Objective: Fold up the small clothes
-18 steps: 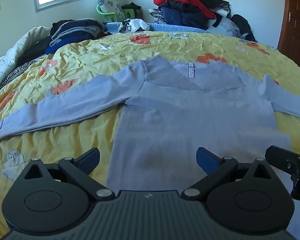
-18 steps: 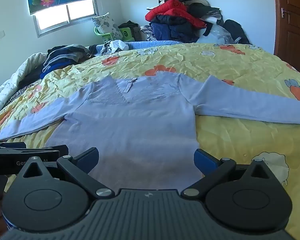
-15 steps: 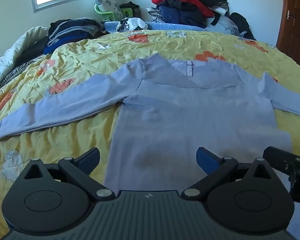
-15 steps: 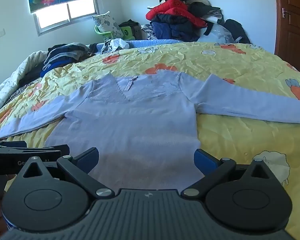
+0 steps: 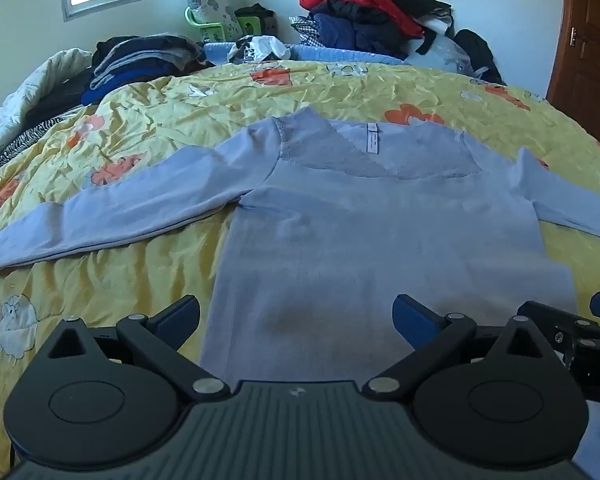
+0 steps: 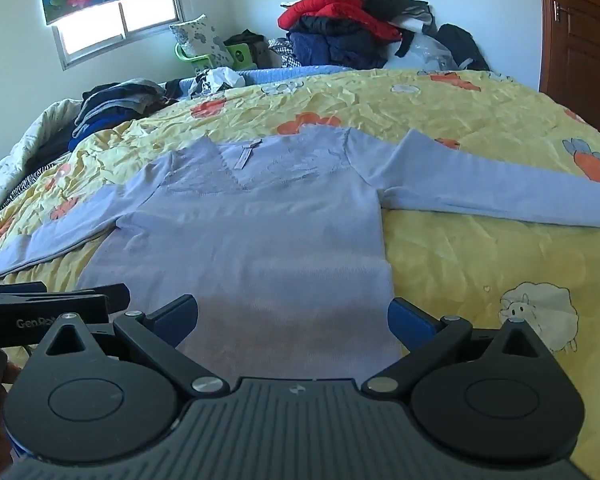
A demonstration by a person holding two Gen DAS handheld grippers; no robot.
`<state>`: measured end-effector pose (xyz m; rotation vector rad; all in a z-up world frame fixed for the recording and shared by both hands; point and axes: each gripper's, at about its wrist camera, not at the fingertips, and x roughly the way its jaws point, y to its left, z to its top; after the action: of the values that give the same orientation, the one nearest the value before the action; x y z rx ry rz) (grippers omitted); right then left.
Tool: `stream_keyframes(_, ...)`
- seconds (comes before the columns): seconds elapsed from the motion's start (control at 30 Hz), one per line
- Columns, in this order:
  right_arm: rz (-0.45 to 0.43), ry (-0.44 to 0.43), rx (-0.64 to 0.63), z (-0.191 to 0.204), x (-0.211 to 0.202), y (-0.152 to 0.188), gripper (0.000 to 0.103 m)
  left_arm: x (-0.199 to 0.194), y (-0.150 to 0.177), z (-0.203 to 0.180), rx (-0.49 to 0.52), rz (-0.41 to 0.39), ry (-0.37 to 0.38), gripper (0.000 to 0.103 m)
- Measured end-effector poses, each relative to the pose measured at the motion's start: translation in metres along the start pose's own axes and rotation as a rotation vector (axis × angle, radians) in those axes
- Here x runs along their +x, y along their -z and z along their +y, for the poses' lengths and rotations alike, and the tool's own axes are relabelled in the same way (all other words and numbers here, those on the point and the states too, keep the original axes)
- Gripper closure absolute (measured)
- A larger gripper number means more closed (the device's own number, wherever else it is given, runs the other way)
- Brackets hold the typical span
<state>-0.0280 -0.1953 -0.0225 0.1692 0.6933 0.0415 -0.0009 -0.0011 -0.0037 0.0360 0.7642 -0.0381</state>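
A pale lilac long-sleeved V-neck sweater lies flat on the bed, both sleeves spread out sideways and the neck label toward the far side. My left gripper hovers wide open above the sweater's lower left part, nothing between its blue pads. Wide open as well, my right gripper is over the lower right part by the side seam. Each gripper shows at the edge of the other's view. The hem is hidden under the gripper bodies.
A yellow quilt with orange flowers and sheep covers the bed. Piled clothes rise behind the far edge, a darker stack at far left. A wooden door stands at right.
Both views have shifted slightly so the sweater sits a little lower and nearer in the picture. The jaws stay wide open and the sweater has not moved.
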Motion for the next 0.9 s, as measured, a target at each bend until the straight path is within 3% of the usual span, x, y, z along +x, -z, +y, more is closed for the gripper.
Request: stream_keyframes(0.9, 0.017, 0.023, -0.013, 0.0030, -0.0020, 0.0022, 0.001, -0.0018, 0.0029, 0.0053, -0.012, -0.004, 0.012, 0.000)
